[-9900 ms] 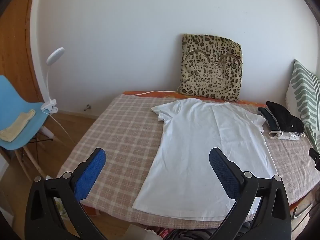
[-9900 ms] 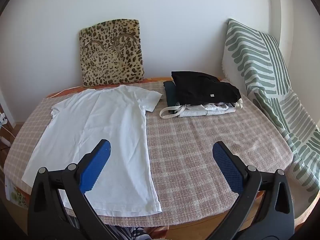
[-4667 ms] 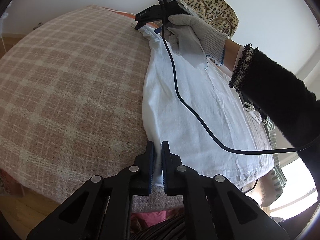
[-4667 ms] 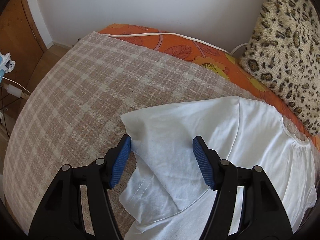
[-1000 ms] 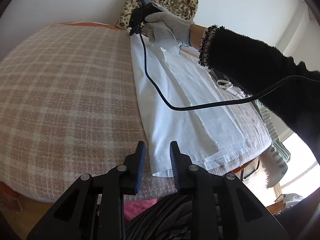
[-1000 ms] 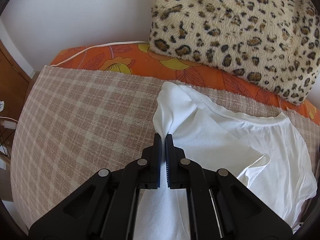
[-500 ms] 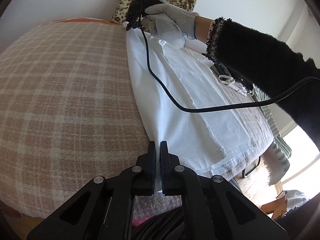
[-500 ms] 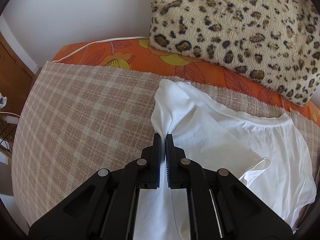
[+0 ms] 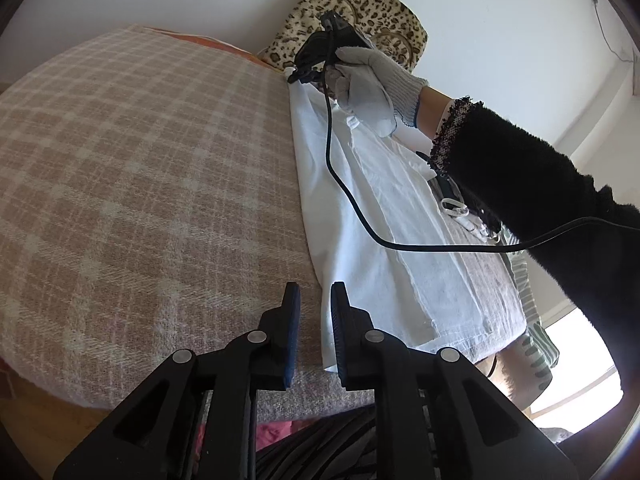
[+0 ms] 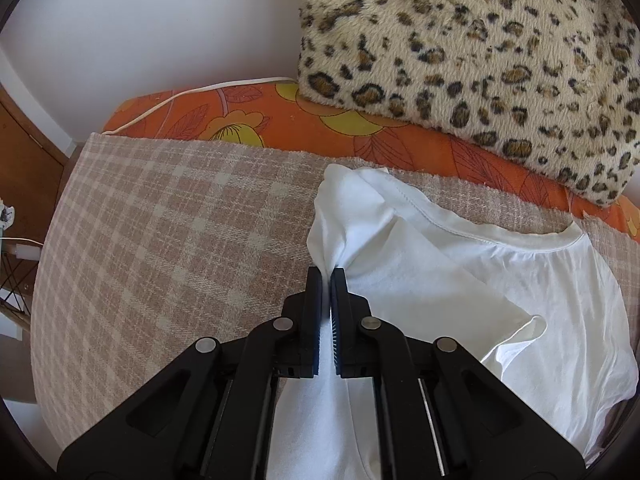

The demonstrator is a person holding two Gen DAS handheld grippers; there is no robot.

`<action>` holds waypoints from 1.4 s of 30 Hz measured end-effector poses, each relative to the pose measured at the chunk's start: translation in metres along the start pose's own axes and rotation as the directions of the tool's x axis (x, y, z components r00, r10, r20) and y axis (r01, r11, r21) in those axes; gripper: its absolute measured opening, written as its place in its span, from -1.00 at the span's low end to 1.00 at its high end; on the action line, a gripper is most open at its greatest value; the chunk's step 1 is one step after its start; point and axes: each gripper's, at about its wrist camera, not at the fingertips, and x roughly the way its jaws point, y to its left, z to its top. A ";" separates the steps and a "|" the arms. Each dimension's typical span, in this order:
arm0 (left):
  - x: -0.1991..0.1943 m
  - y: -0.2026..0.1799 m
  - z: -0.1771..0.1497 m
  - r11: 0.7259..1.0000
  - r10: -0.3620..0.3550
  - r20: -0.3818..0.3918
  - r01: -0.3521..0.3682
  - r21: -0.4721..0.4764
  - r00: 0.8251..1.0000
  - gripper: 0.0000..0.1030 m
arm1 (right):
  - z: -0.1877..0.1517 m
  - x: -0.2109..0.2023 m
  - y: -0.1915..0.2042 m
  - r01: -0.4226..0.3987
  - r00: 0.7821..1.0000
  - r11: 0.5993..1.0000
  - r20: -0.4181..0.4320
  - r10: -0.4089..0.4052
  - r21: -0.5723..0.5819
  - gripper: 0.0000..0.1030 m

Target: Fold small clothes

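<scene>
A white T-shirt [image 9: 376, 216] is lying on a bed covered by a pink-and-cream checked blanket [image 9: 140, 184], with one long side folded in over its middle.

The left gripper [image 9: 313, 322] is sitting at the shirt's bottom hem corner, near the blanket's front edge. Its blue-padded fingers [image 9: 291, 320] are standing a narrow gap apart and are opening; the folded edge of the hem is running up between them, lying against the right-hand finger, while the left-hand finger is standing clear over the blanket. The pads are not pressing on the cloth.

The right gripper [image 10: 326, 280], held by a gloved hand [image 9: 368, 80] with a black fleece sleeve [image 9: 532, 200] behind it, is at the far end of the shirt by the shoulder. Its fingers [image 10: 314, 300] are almost together and are just starting to open; a bunched ridge of white cloth is still caught between the tips and is pulled up into a small peak. A black cable [image 9: 340, 176] is trailing from this gripper across the shirt.

A leopard-print cushion [image 10: 472, 60] is leaning against the wall behind the shirt's collar, on an orange flowered sheet [image 10: 256, 116].
</scene>
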 end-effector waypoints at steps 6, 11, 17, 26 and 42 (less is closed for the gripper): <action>0.029 -0.017 0.000 0.993 0.047 -0.080 -0.038 0.112 0.996 -0.42 | -0.010 -0.012 0.013 0.029 0.999 0.991 -0.017 -0.031 -0.134 0.16; 0.030 -0.013 -0.005 0.993 0.043 -0.096 -0.032 0.116 0.994 -0.91 | -0.017 0.002 0.026 0.079 0.995 0.977 -0.041 -0.089 -0.196 -0.40; 0.014 0.007 -0.006 0.999 -0.043 -0.063 0.043 0.007 0.997 -0.94 | -0.013 -0.006 0.019 0.097 0.995 0.985 -0.010 -0.099 -0.145 -0.92; 0.010 0.019 -0.014 1.000 -0.007 -0.057 0.006 -0.022 0.998 -0.92 | -0.009 -0.005 0.014 0.047 0.999 0.994 0.004 -0.047 -0.098 -0.85; -0.018 -0.004 0.013 0.997 0.056 0.004 -0.056 0.057 0.998 -0.35 | -0.092 -0.161 -0.090 -0.076 0.974 0.997 0.216 0.069 0.024 -0.16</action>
